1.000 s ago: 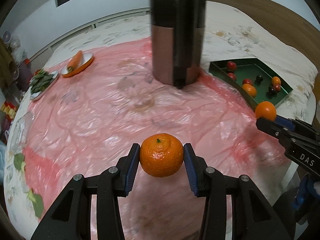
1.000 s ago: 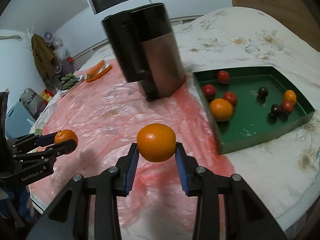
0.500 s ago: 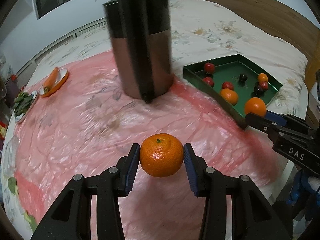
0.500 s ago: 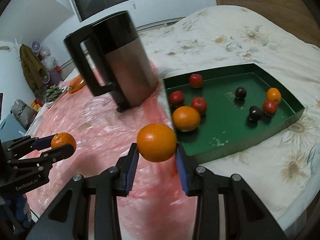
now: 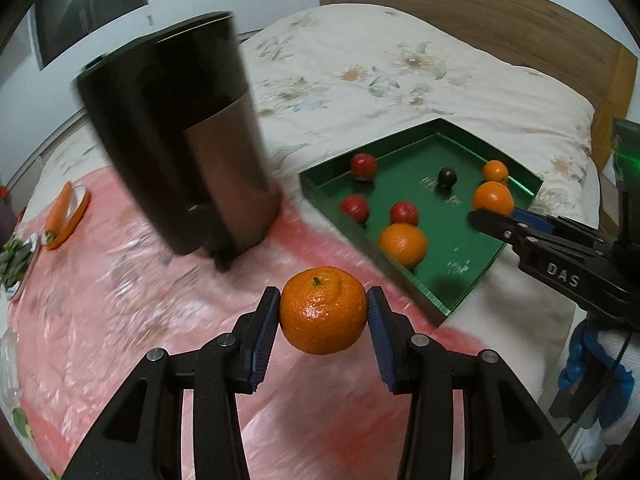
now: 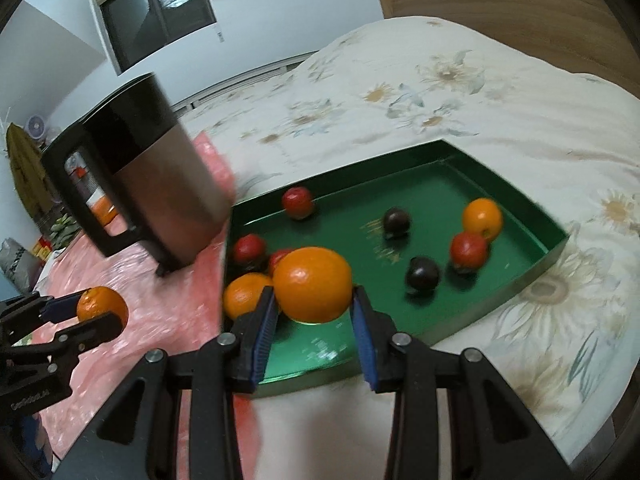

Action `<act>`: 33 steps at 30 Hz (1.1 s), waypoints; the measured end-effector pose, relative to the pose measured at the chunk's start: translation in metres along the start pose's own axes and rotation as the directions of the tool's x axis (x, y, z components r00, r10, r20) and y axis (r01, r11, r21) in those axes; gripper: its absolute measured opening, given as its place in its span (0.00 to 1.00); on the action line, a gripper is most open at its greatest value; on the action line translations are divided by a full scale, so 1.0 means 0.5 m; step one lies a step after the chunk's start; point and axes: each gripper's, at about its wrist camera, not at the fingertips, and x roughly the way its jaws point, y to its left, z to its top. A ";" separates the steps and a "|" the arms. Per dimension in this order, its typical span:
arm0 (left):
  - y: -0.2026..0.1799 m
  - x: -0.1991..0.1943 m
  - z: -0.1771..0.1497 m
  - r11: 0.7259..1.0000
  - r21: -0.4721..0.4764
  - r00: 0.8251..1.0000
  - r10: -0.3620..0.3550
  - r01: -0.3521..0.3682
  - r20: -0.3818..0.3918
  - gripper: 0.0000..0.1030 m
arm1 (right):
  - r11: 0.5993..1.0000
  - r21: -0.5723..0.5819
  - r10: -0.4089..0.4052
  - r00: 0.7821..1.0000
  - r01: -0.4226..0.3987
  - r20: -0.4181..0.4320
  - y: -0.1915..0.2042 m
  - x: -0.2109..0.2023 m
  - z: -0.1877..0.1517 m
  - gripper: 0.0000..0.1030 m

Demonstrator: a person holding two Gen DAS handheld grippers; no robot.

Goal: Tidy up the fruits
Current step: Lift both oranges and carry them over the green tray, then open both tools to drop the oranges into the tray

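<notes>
Orange fills the left wrist view: the left gripper [image 5: 323, 312] has its blue pads clamped on a mandarin [image 5: 323, 310], stem up, held off the pink plastic sheet [image 5: 120, 300]. A second ago the green tray [image 5: 440, 304] sat far off to the right; now it lies just ahead and to the right, and the dark kettle [image 5: 188, 152] has slid to the left. The right gripper [image 5: 500, 208] shows at the right edge, carrying its orange [image 5: 493, 198] over the tray. In the right wrist view, the right gripper [image 6: 314, 312] is closed on that orange [image 6: 313, 284], which has gone from above the sheet to above the tray's near edge [image 6: 304, 380], beside an orange [image 6: 244, 294] lying inside with red and dark fruit. Both fruits seem close to drop-off, the right one first.
</notes>
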 end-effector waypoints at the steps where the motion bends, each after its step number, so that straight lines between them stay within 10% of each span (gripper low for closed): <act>1: -0.009 0.005 0.007 1.000 0.007 1.000 -0.005 0.005 0.003 0.37 | 1.000 0.002 -0.005 1.000 0.005 0.003 -0.007 0.003 0.005 0.55; 33: -0.155 0.143 0.116 0.994 0.104 0.999 -0.027 0.022 0.048 0.38 | 0.993 0.017 -0.118 0.993 0.118 0.001 -0.118 0.098 0.066 0.55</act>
